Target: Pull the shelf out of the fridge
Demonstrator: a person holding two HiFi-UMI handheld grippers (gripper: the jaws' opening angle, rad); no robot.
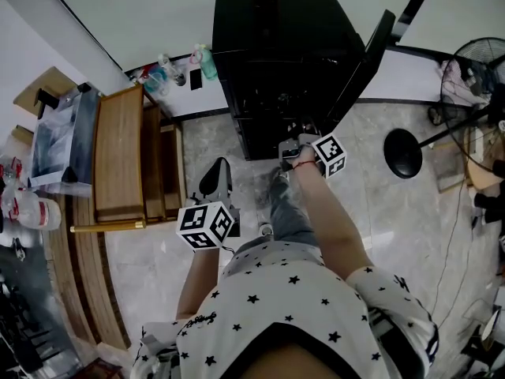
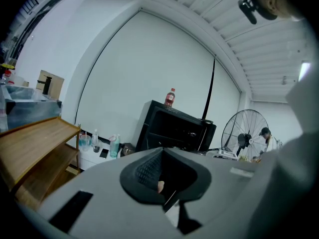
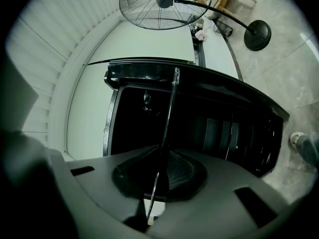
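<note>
The right gripper [image 3: 158, 176] is clamped on the thin front edge of the shelf [image 3: 168, 113], which reaches edge-on into the open black fridge [image 1: 276, 61], its door [image 1: 369, 65] swung right. The left gripper [image 1: 215, 178] hangs closed and empty over bare floor [image 1: 207, 136], near a wooden rack [image 1: 118, 156].

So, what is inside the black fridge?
A thin shelf, seen edge-on, reaches out of the fridge to the right gripper, whose jaws are closed on it. The rest of the inside is too dark to make out.
</note>
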